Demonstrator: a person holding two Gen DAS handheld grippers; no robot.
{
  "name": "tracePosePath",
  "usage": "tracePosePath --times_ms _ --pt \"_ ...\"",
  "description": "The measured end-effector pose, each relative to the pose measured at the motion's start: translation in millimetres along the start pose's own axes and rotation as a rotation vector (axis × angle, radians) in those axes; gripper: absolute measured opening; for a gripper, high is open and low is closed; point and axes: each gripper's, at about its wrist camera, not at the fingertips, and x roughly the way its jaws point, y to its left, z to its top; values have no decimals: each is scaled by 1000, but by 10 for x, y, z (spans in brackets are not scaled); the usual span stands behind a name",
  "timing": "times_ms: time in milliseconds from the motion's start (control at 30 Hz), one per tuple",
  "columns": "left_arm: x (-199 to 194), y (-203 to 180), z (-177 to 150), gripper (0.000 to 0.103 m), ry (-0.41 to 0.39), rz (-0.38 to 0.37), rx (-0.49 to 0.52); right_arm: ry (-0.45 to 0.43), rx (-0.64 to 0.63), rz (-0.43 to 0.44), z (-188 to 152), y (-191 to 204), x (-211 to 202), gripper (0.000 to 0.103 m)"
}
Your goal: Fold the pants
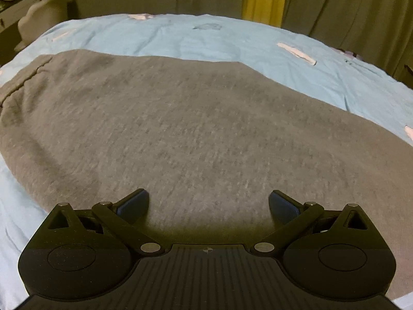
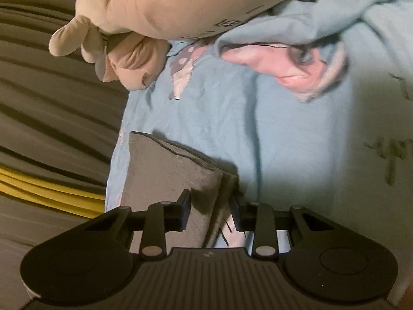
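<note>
Two grippers: left gripper (image 1: 208,206) gapes wide over grey pants (image 1: 180,129) mid-frame on the blue bedsheet (image 1: 232,41). Right gripper (image 2: 210,213) pinches the pants' folded end (image 2: 165,173), lower centre; plush toy (image 2: 144,13) cut off up top.

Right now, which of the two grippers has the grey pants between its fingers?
The right gripper: a folded edge of the grey pants sits between its narrowed fingers. The left gripper is spread wide above flat fabric.

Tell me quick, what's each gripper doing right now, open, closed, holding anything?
Left gripper: open, holding nothing, over the grey pants.
Right gripper: jaws narrowed around the pants' folded end; whether the pads already pinch it cannot be told.
</note>
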Motion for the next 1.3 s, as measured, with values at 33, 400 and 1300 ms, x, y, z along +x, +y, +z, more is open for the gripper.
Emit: tracePosePath --times_ms 33,400,1300 --pt "1 -4 -2 103 0 3 5 -7 -15 2 -5 11 -9 13" --pt "-2 6 13 103 3 1 -7 -29 -127 -3 -4 195 118 13" --pt "-366 237 8 103 -90 -246 -85 478 -1439 370 -3502 2464 243 59"
